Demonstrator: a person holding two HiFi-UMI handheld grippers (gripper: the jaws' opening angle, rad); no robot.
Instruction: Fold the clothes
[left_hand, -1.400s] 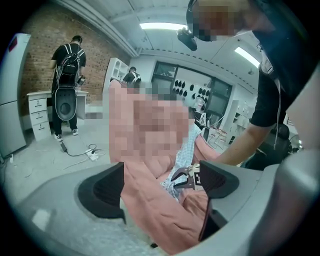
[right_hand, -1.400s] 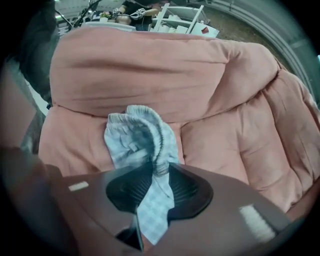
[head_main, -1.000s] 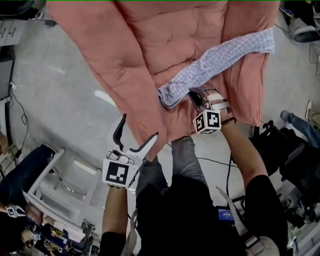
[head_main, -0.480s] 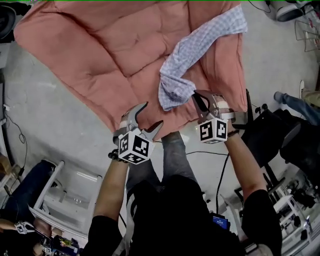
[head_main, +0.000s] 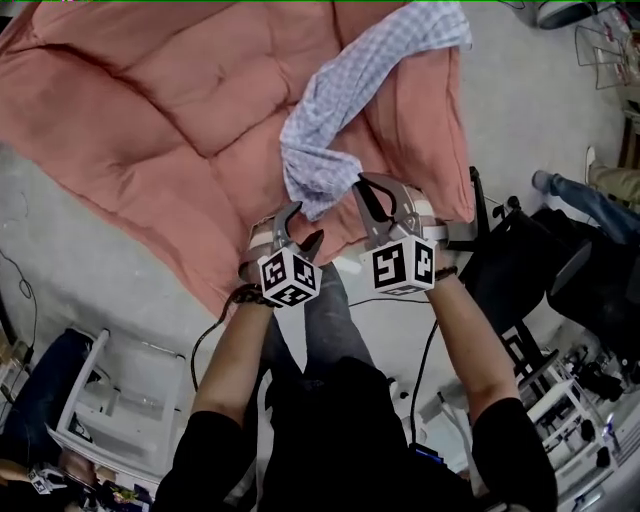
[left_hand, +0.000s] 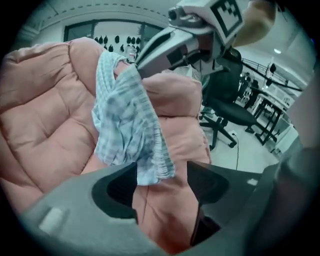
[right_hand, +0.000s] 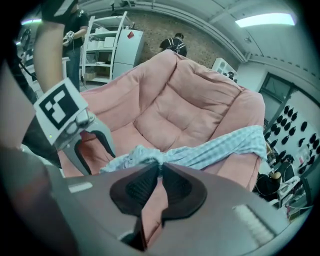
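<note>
A light blue checked cloth (head_main: 340, 90) lies in a twisted band across a big pink quilted cushion (head_main: 180, 110) on the floor. My right gripper (head_main: 362, 185) is shut on a bunched part of the cloth (right_hand: 215, 150), its jaws (right_hand: 161, 165) pinching the fabric and holding it off the cushion. The cloth's free end (left_hand: 125, 120) hangs down, with its hem between the jaws of my left gripper (left_hand: 161, 170). That left gripper (head_main: 303, 222) is just left of the right one; its jaws have just been closing, and a gap still shows beside the hem.
A black office chair (head_main: 520, 260) stands right of the cushion's near corner. A white frame (head_main: 110, 400) lies on the grey floor at lower left. A person's shoe (head_main: 545, 182) shows at the right edge. Shelving (right_hand: 105, 50) and a standing person (right_hand: 175, 42) are behind the cushion.
My left gripper has swung up and right from the cushion's near edge to the cloth's hanging end, beside the right gripper, and its jaws have narrowed. The right gripper has kept hold of the cloth.
</note>
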